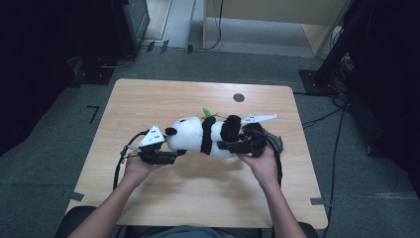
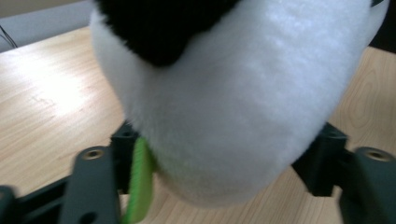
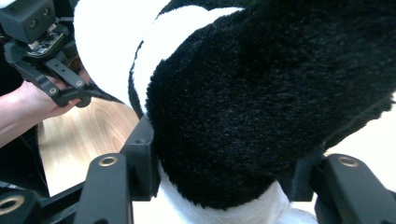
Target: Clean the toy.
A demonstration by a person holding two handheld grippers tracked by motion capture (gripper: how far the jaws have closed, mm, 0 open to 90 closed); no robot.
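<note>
One plush panda [image 1: 203,136] with one green leaf sprig [image 1: 208,113]; one wooden worktop [image 1: 198,193] bearing one dark round spot [image 1: 238,97]; two hand-held grippers, left gripper [image 1: 171,157] and right gripper [image 1: 233,145], each with two black jaws; two hands.

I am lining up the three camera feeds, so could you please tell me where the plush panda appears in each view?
High view: the plush panda lies mid-table, head toward the left gripper, rear at the right gripper.
Left gripper view: its white head sits between the jaws.
Right gripper view: its black-and-white body sits between the jaws.
Shared landmark: the light wooden table, seen in all three.
</note>
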